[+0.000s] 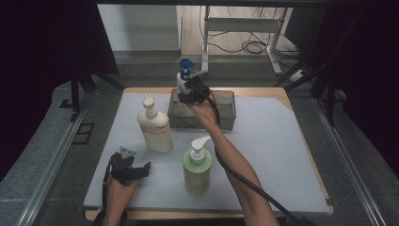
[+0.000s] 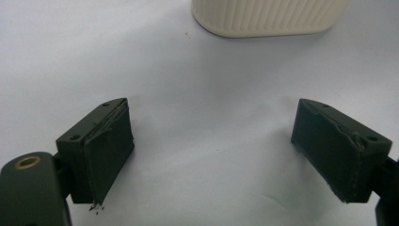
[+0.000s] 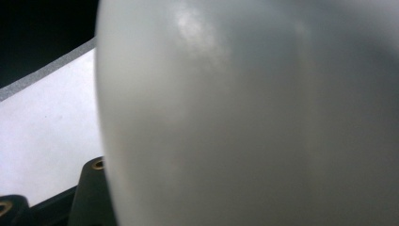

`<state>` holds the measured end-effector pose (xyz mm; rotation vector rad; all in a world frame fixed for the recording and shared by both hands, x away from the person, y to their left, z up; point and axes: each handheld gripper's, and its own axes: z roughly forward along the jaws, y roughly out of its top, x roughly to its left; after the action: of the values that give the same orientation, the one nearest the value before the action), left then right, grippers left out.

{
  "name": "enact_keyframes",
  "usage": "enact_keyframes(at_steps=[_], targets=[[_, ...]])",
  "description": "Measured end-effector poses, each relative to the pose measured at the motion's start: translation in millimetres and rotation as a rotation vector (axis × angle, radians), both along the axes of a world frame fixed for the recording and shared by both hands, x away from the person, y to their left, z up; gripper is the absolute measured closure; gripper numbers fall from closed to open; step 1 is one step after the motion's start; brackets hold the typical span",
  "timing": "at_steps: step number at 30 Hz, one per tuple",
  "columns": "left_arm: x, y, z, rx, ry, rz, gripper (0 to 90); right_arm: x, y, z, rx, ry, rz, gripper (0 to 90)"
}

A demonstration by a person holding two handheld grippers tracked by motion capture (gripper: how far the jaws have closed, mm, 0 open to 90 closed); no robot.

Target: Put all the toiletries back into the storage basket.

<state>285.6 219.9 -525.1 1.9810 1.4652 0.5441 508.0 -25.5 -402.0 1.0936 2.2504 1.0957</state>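
— What stands on the grey mat [image 1: 282,150]?
— A cream pump bottle [image 1: 154,127] at the left, upright, and a green pump bottle [image 1: 197,165] nearer the front edge, also upright, well apart from it.
— And beyond the table [image 1: 277,92]?
— A white metal frame [image 1: 244,28] on the floor, with dark cables [image 1: 254,46] coiled beside it.

A lab-style recording booth rather than a home. A wooden worktop [image 1: 263,91] covered by a pale grey mat [image 1: 273,155] stands boxed in by black curtains [image 1: 42,56] and metal frame rails [image 1: 47,174]. Beyond it, a bare grey floor carries loose black cables [image 1: 249,46] and a white metal equipment stand [image 1: 244,28].
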Motion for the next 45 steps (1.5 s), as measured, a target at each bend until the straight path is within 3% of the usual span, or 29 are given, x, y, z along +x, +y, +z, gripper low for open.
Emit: enact_keyframes(at_steps=[6,21,26,31,40,45], targets=[[0.0,0.0,0.1,0.001,0.001,0.000,12.5,-1.5,0.6,-10.9,-0.003,0.019,0.003,37.1],[-0.1,-0.1,0.1,0.001,0.001,0.001,12.5,-4.0,0.4,-11.8,-0.012,0.017,0.034,36.2],[-0.1,-0.1,0.1,0.001,0.001,0.000,12.5,-3.0,-3.7,-12.9,-0.003,0.002,0.048,29.9],[-0.1,-0.1,0.0,0.001,0.001,0.000,12.6,-4.5,-7.6,-12.4,-0.016,0.001,0.071,21.3],[-0.1,-0.1,0.0,0.000,0.000,0.000,12.6,-18.2,-21.8,-11.0,-0.005,0.002,0.111,20.0],[-0.2,-0.1,0.0,0.001,0.001,0.000,12.5,-24.4,-31.4,-13.2,-0.006,0.025,0.171,18.4]])
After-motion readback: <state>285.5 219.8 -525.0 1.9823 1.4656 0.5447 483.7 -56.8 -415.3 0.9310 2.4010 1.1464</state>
